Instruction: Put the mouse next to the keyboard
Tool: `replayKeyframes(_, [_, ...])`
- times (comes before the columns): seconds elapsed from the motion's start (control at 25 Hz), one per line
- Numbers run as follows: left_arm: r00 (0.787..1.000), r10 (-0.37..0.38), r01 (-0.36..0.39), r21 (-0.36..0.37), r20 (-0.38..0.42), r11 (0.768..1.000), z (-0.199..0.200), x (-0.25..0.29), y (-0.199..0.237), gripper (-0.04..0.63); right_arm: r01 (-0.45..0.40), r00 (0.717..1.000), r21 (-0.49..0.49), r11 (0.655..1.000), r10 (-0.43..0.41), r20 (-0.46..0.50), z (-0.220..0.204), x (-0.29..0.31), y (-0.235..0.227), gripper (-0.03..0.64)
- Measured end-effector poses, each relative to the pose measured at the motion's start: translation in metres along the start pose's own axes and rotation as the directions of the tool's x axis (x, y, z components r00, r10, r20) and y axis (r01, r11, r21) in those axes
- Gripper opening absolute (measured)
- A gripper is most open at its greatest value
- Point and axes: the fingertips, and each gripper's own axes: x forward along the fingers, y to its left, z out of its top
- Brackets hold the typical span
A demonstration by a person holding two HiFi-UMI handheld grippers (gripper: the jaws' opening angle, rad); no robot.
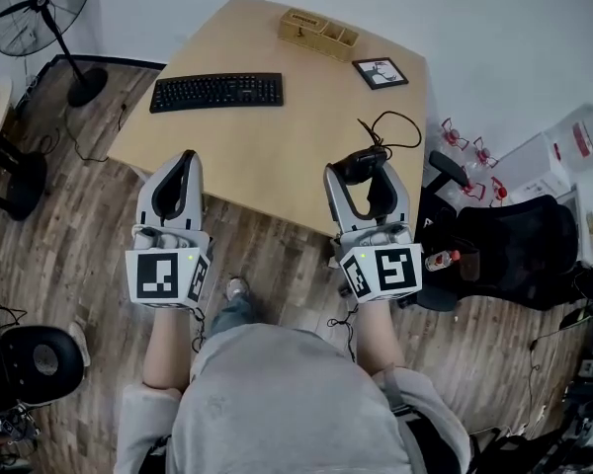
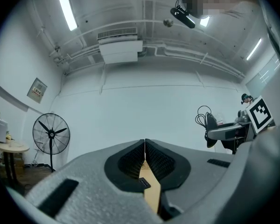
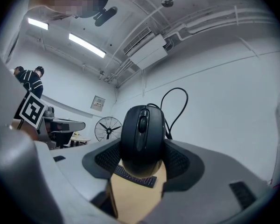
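Note:
A black wired mouse (image 3: 142,139) is clamped between the jaws of my right gripper (image 3: 142,164); in the head view the mouse (image 1: 359,164) is held above the table's near right edge, its cable (image 1: 390,126) looping onto the tabletop. The black keyboard (image 1: 216,91) lies at the table's far left; a slice of the keyboard (image 3: 135,177) shows below the mouse. My left gripper (image 1: 181,171) hovers over the table's near left edge with its jaws pressed together on nothing (image 2: 145,160).
On the wooden table (image 1: 277,136) a wooden organiser (image 1: 318,32) and a small framed picture (image 1: 380,72) sit at the far side. A standing fan (image 1: 44,18) is at the left, a black office chair (image 1: 504,245) at the right.

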Motion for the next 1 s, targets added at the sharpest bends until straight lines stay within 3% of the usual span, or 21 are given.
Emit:
replayKeyframes(0.52, [0.998, -0.057, 0.057, -0.017, 0.013, 0.998, -0.013, 0.072, 0.073, 0.011, 0.072, 0.997, -0.015, 0.997, -0.072, -0.005, -0.005, 0.088, 0.003, 0.253])
replayKeyframes(1.0, [0.996, -0.091, 0.092, -0.056, 0.013, 0.994, -0.033, 0.107, 0.121, 0.011, 0.129, 0.991, -0.027, 0.991, -0.129, -0.029, -0.014, 0.132, 0.013, 0.253])
